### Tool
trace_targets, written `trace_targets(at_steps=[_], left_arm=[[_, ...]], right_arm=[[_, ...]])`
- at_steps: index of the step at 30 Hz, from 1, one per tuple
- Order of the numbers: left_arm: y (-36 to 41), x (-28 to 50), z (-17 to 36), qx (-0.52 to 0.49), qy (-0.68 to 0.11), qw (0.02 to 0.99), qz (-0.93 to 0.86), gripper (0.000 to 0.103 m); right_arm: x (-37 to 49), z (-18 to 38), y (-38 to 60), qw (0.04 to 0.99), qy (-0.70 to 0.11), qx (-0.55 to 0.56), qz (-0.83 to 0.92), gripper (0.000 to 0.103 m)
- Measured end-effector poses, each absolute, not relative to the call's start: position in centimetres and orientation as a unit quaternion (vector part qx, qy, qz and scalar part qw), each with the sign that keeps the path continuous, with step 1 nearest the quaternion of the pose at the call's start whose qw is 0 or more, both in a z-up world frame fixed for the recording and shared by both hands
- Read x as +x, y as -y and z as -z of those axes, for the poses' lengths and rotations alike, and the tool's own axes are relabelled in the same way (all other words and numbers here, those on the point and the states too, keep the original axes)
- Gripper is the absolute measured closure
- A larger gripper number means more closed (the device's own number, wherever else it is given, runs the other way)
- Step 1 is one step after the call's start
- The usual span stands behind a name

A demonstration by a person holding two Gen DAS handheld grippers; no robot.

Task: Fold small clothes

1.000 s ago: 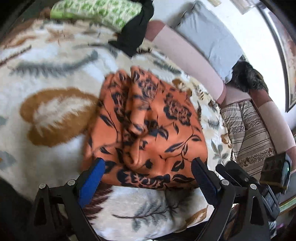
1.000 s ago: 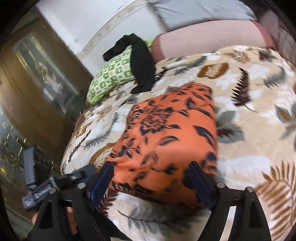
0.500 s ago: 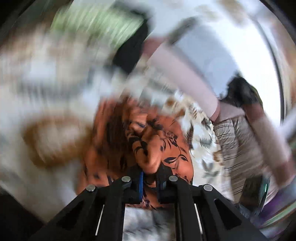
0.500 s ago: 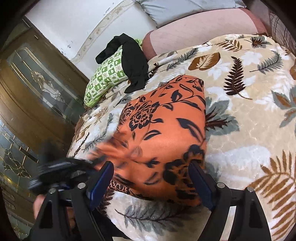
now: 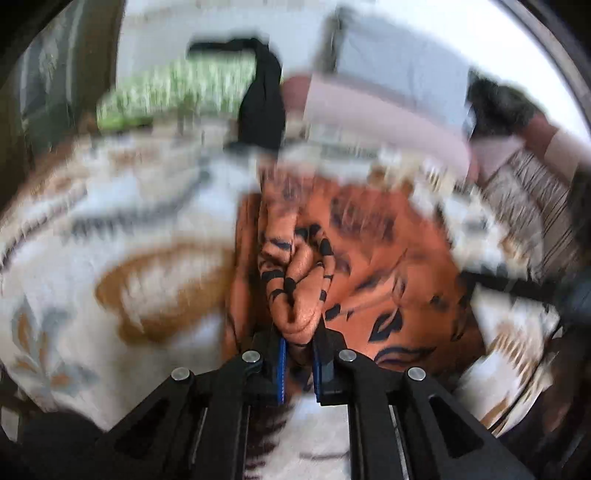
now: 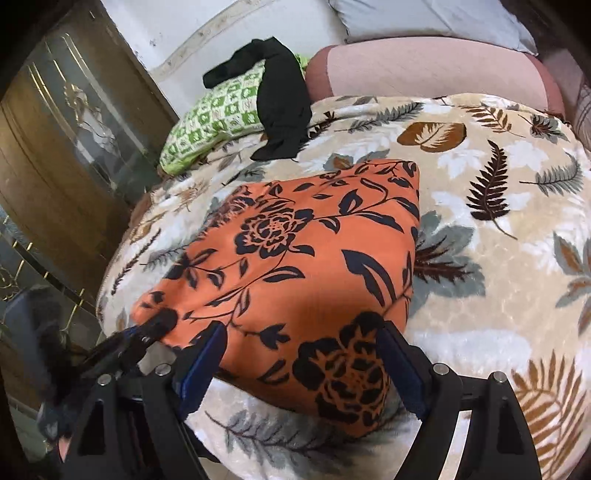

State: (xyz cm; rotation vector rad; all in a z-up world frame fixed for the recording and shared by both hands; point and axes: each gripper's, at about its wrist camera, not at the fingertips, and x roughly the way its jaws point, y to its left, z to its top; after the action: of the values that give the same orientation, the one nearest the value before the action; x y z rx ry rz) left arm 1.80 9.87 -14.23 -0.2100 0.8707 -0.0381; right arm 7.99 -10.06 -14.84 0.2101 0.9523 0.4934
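Note:
An orange garment with a black flower print lies folded on the leaf-patterned blanket. In the blurred left wrist view, my left gripper is shut on a bunched fold of the garment, which bulges up between the blue pads. The right wrist view shows the same left gripper pinching the garment's near-left corner. My right gripper stands open and straddles the near edge of the garment. The cloth lies between its fingers, unpressed.
A green checked pillow with a black garment draped over it sits at the far side of the bed. Behind are a pink bolster and a grey pillow. A wooden cabinet stands at the left.
My left gripper went from open around the garment's near edge to shut on a bunched fold of it, and its view swung. The right gripper stayed open and drifted slightly.

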Motion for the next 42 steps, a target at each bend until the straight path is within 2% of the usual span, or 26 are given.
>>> trace_targets(at_steps=[1, 5, 11, 17, 21, 22, 23, 24, 25, 26, 30, 34, 37, 38, 39, 40, 42], left_arm=[[-10.3, 2.2, 15.9, -0.123, -0.449, 0.885, 0.017, 0.091], [-10.0, 1.3, 14.8, -0.095, -0.424, 0.9, 0.019, 0.091], [-9.0, 0.5, 15.0, -0.048, -0.417, 0.907, 0.015, 0.091], [-7.8, -0.1, 15.0, -0.002, -0.405, 0.914, 0.012, 0.091], [-8.0, 0.1, 14.9, -0.002, -0.402, 0.915, 0.018, 0.091], [-8.1, 0.2, 15.0, -0.004, -0.403, 0.915, 0.018, 0.091], [-8.1, 0.3, 14.9, -0.006, -0.403, 0.915, 0.019, 0.091], [-8.2, 0.3, 14.9, -0.009, -0.402, 0.915, 0.02, 0.091], [-8.3, 0.2, 14.8, -0.011, -0.4, 0.916, 0.022, 0.091], [-8.5, 0.2, 14.7, -0.014, -0.398, 0.917, 0.023, 0.091], [-9.0, -1.0, 13.6, -0.02, -0.377, 0.926, 0.022, 0.091], [-9.2, -2.2, 12.5, -0.019, -0.36, 0.933, 0.015, 0.091], [-9.6, -1.1, 14.2, -0.034, -0.403, 0.914, 0.011, 0.09], [-9.8, -0.8, 14.8, -0.041, -0.415, 0.909, 0.01, 0.09], [-9.9, -0.6, 15.1, -0.047, -0.422, 0.905, 0.01, 0.088], [-10.0, -0.6, 15.2, -0.048, -0.419, 0.907, 0.009, 0.087], [-9.8, -0.7, 15.1, -0.04, -0.414, 0.909, 0.007, 0.086]], right_arm=[[8.4, 14.7, 9.8, 0.854, -0.457, 0.097, -0.228, 0.018], [11.0, 12.0, 6.7, 0.855, -0.461, 0.045, -0.234, 0.018], [20.0, 10.4, -5.4, 0.801, -0.545, -0.072, -0.237, 0.018], [25.4, 15.6, -13.1, 0.73, -0.647, -0.137, -0.171, 0.018], [26.3, 17.8, -13.0, 0.722, -0.664, -0.163, -0.112, 0.019], [26.3, 17.8, -12.8, 0.723, -0.662, -0.166, -0.106, 0.023], [26.3, 17.7, -12.5, 0.722, -0.663, -0.173, -0.099, 0.043], [26.4, 17.5, -12.2, 0.721, -0.664, -0.171, -0.098, 0.052], [26.5, 17.2, -11.8, 0.723, -0.664, -0.163, -0.102, 0.056], [26.5, 16.8, -11.4, 0.727, -0.661, -0.155, -0.105, 0.066], [25.7, 14.8, -9.7, 0.748, -0.641, -0.11, -0.13, 0.079], [24.3, 12.2, -8.3, 0.762, -0.621, -0.062, -0.172, 0.079], [24.5, 13.1, -10.7, 0.757, -0.615, -0.052, -0.215, 0.075], [24.6, 14.3, -11.2, 0.746, -0.622, -0.056, -0.233, 0.067], [24.6, 15.1, -11.5, 0.741, -0.627, -0.058, -0.234, 0.04], [24.5, 15.6, -11.3, 0.747, -0.619, -0.048, -0.237, 0.034], [24.0, 15.1, -10.5, 0.764, -0.595, -0.028, -0.247, 0.034]])
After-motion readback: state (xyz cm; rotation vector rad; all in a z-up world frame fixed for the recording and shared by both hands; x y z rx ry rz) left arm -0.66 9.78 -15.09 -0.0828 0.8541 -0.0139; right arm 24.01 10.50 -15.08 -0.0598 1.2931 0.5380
